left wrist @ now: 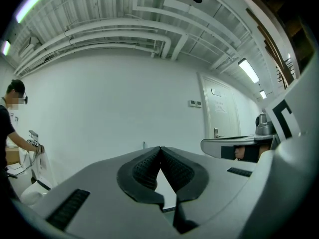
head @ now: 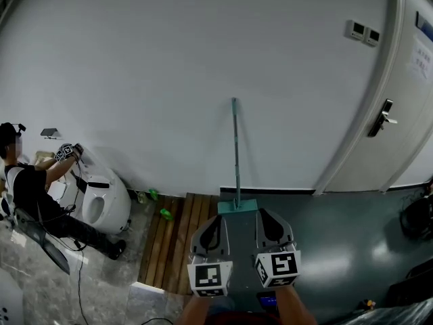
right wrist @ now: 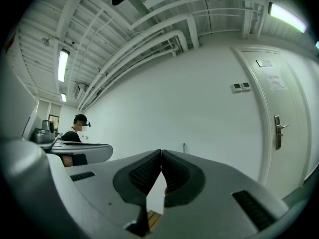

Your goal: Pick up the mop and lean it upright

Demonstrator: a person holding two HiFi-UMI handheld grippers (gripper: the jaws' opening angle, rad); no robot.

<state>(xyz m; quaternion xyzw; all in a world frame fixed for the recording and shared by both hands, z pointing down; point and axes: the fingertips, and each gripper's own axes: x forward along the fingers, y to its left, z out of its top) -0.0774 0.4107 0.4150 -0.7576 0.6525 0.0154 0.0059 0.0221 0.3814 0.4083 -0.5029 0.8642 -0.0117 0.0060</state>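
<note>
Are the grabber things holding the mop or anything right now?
Nothing is held. The left gripper and right gripper are both shut and empty; the mop leans on the wall ahead, apart from them.

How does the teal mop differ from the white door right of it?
The teal mop is a thin pole on a flat head; the white door is a broad panel. The mop leans on the white wall; the door sits framed. Both stand upright.
</note>
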